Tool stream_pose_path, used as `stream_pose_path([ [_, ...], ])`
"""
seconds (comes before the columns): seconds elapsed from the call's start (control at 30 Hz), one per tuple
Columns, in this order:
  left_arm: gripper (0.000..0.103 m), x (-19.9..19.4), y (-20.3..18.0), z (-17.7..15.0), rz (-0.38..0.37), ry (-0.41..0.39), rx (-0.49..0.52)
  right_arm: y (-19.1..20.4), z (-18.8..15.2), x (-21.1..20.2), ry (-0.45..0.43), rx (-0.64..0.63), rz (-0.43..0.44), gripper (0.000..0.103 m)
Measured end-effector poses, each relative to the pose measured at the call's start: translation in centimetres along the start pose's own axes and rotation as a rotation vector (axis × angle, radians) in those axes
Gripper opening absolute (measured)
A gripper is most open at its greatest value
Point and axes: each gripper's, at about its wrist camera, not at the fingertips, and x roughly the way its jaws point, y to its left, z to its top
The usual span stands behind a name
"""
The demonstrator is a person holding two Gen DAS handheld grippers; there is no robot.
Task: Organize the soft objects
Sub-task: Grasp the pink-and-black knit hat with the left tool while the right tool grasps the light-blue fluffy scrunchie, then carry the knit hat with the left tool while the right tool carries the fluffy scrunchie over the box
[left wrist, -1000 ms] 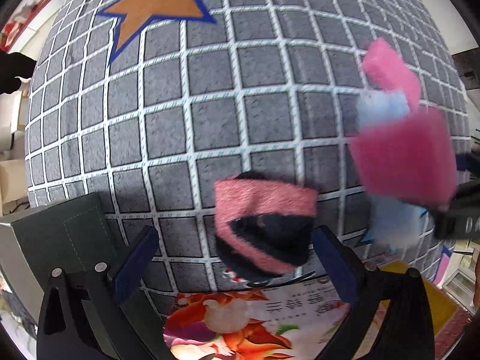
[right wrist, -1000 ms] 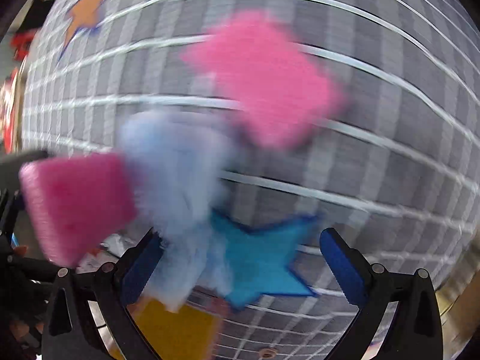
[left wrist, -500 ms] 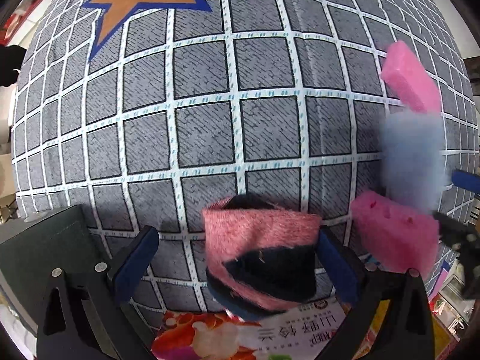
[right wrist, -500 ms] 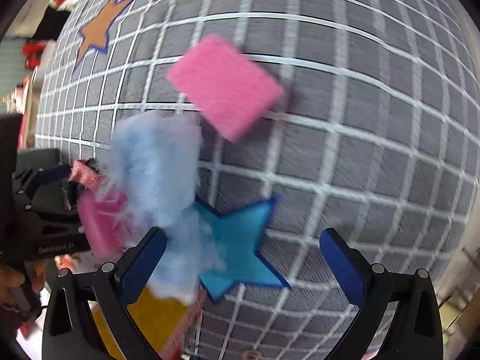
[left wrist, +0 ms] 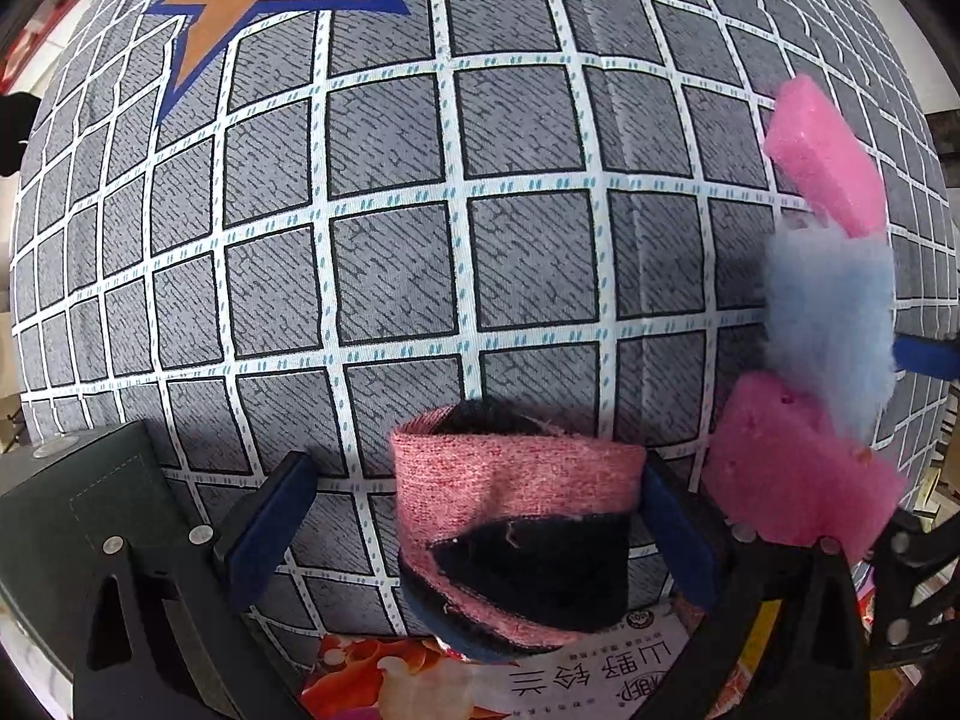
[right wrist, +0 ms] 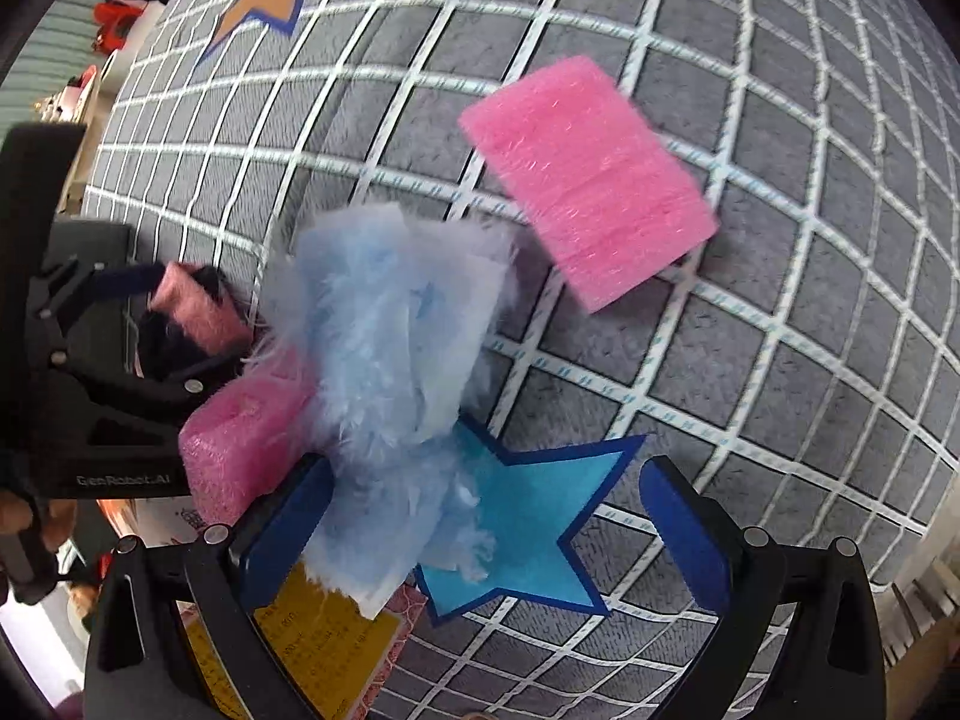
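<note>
A pink-and-black knit cloth (left wrist: 516,516) lies between the fingers of my open left gripper (left wrist: 474,534), touching the right finger. To its right are a pink sponge (left wrist: 792,480), a fluffy light-blue cloth (left wrist: 828,324) and a second pink sponge (left wrist: 828,156). My right gripper (right wrist: 486,522) is open; the fluffy blue cloth (right wrist: 390,336) rests against its left finger (right wrist: 288,516), not clamped. The flat pink sponge (right wrist: 588,174) lies farther out. The other pink sponge (right wrist: 240,426) sits beside the left gripper (right wrist: 90,360).
A grey checked tablecloth (left wrist: 396,276) with an orange star (left wrist: 270,6) and a blue star (right wrist: 528,516) covers the table. A dark green box (left wrist: 72,510) stands at the near left. A printed packet (left wrist: 540,678) and a yellow book (right wrist: 312,630) lie at the near edge.
The nearer pink sponge, blurred in mid-air a second ago, now rests beside the fluffy blue cloth. My left gripper has moved in around the knit cloth. The right view has steadied.
</note>
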Motion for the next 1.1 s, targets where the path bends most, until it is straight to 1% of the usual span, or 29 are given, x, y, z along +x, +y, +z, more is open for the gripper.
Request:
stream_pose_path([
  [0.03,0.102,-0.1,0.1,-0.2,-0.003,-0.004,-0.005,0.0,0.0,0.6,0.017,0.01,0.017,0.103],
  [0.1,0.097,-0.6,0.3,-0.6,-0.007,-0.019,-0.008,-0.1,-0.2,1.3,0.006,0.022,0.017,0.103],
  [0.13,0.091,-0.9,0.2,-0.9,-0.006,-0.031,-0.001,0.1,-0.2,1.3,0.004,0.02,0.017,0.103],
  [0.17,0.083,-1.4,0.2,-1.2,-0.005,-0.039,0.009,-0.1,0.1,1.2,-0.002,0.02,0.015,0.103],
  [0.2,0.077,-1.9,0.0,-1.5,-0.001,-0.054,0.029,0.2,0.2,1.0,-0.009,0.021,0.011,0.103],
  [0.23,0.063,-2.2,-0.1,-1.7,0.002,-0.063,0.041,0.7,0.3,0.9,-0.014,0.02,0.014,0.103],
  [0.27,0.049,-2.5,-0.3,-1.8,0.004,-0.07,0.057,1.3,0.8,0.4,-0.016,0.016,0.021,0.095],
  [0.3,0.044,-2.8,-0.4,-2.0,0.019,-0.077,0.073,2.1,1.6,-0.4,-0.015,0.007,0.023,0.087],
  [0.33,0.037,-3.0,-0.4,-2.1,0.025,-0.083,0.078,2.9,1.7,-0.7,-0.023,-0.012,-0.015,0.08],
  [0.37,0.034,-3.3,-0.2,-2.2,0.025,-0.09,0.078,3.5,1.6,-0.9,-0.035,-0.034,-0.043,0.057],
  [0.4,0.033,-3.6,0.0,-2.4,0.021,-0.098,0.068,4.1,1.5,-1.2,-0.044,-0.042,-0.031,0.022],
  [0.43,0.032,-4.0,0.4,-2.6,0.021,-0.108,0.053,3.9,1.3,-1.5,-0.041,-0.022,0.035,0.022],
  [0.47,0.031,-4.4,0.8,-2.8,0.024,-0.116,0.044,3.6,1.1,-1.8,-0.051,0.009,0.059,0.022],
  [0.53,0.031,-5.3,1.6,-3.2,0.035,-0.14,0.024,2.4,0.6,-2.8,-0.081,0.057,0.043,0.022],
  [0.57,0.031,-5.8,2.0,-3.4,0.033,-0.156,0.017,1.5,0.1,-3.4,-0.095,0.093,0.051,0.022],
  [0.7,0.031,-8.0,3.2,-4.9,0.024,-0.206,0.009,-2.5,-1.7,-5.3,-0.139,0.236,0.092,0.022],
  [0.73,0.032,-8.5,3.3,-5.3,0.025,-0.217,0.009,-3.5,-2.1,-5.3,-0.154,0.268,0.106,0.022],
  [0.77,0.032,-9.1,3.4,-5.8,0.026,-0.232,0.01,-4.1,-2.8,-6.1,-0.173,0.306,0.131,0.022],
  [0.8,0.032,-9.7,3.2,-6.5,0.028,-0.244,0.011,-5.2,-2.8,-6.3,-0.184,0.327,0.144,0.022],
  [0.93,0.032,-11.7,3.1,-8.6,0.032,-0.288,0.021,-6.5,-4.5,-8.6,-0.233,0.377,0.181,0.022],
  [1.0,0.032,-12.7,2.7,-9.9,0.026,-0.311,0.023,-5.6,-5.4,-9.8,-0.265,0.384,0.198,0.022],
  [1.1,0.032,-14.1,1.9,-10.8,0.011,-0.351,0.028,-4.7,-6.4,-11.9,-0.317,0.386,0.211,0.022],
])
